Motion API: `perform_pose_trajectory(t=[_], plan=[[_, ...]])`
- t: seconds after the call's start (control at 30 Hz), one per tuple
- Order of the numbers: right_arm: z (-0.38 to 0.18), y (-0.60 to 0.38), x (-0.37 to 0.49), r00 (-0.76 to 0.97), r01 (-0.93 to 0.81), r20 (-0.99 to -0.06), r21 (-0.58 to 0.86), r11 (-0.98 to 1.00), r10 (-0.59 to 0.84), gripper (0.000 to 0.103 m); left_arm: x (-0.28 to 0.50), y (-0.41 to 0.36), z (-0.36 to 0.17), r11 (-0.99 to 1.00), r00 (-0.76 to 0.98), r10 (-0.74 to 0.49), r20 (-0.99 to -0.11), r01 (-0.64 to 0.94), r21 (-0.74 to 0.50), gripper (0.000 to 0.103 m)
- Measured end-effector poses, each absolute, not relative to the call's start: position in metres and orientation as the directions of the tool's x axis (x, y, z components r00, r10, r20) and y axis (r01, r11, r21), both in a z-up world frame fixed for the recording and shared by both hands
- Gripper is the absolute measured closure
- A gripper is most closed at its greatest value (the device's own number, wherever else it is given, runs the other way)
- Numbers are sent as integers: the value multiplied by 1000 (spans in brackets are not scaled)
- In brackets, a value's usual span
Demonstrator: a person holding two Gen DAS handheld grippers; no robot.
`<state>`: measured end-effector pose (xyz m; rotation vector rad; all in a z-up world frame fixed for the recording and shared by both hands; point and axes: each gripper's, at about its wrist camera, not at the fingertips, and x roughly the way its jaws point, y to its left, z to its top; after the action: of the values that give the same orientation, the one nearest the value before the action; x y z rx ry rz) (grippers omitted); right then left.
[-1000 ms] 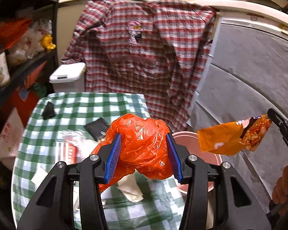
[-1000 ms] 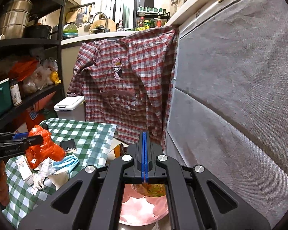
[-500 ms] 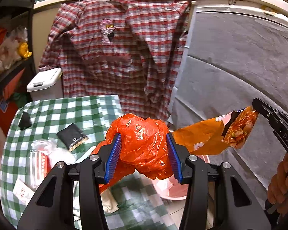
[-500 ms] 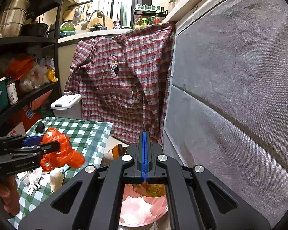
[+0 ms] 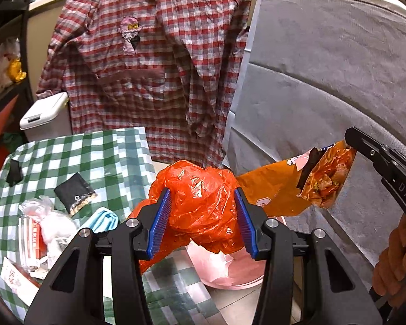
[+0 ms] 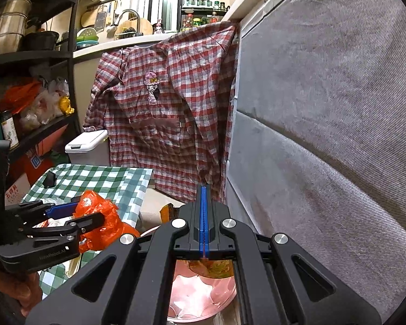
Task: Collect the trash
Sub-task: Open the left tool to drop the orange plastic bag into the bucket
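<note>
My left gripper [image 5: 203,216] is shut on a crumpled orange plastic bag [image 5: 200,200], held at the table's right edge over the pink bin [image 5: 230,273]. It also shows in the right wrist view [image 6: 75,214] with the orange bag [image 6: 100,216]. My right gripper [image 6: 204,216] is shut on an orange snack wrapper [image 5: 297,189], which hangs above the pink bin [image 6: 200,295]. In the right wrist view only bits of the wrapper [image 6: 213,266] show under the jaws.
A green checked table [image 5: 75,157] holds a black pouch [image 5: 74,193], white and red wrappers [image 5: 40,230] and a blue item [image 5: 102,219]. A plaid shirt [image 5: 154,67] hangs behind, a grey covered panel [image 5: 324,94] on the right, a white lidded bin [image 5: 43,113], shelves at left.
My left gripper has carried the orange bag rightward from over the table toward the pink bin. The right gripper holds the wrapper almost still above the bin.
</note>
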<state>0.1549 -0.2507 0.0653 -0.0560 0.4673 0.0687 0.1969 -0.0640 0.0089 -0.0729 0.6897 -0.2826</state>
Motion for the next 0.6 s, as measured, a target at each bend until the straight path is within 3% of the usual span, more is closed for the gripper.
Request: perform_pose_trajectory(t=[0.23, 0.33, 0.4, 0.6], plan=[[55, -251, 168, 863, -70, -504, -31, 997, 45, 98, 205, -70, -2, 944, 680, -326, -657, 267, -191, 47], [47, -253, 176, 832, -65, -551, -1, 998, 54, 81, 203, -69, 0, 944, 684, -326, -653, 271, -188, 47], [45, -254, 177, 831, -59, -553, 5, 998, 52, 75, 203, -65, 2, 942, 686, -333, -647, 266, -203, 47], [47, -251, 174, 838, -58, -543, 1, 998, 49, 75, 197, -53, 11, 945, 704, -325, -632, 253, -205, 47]])
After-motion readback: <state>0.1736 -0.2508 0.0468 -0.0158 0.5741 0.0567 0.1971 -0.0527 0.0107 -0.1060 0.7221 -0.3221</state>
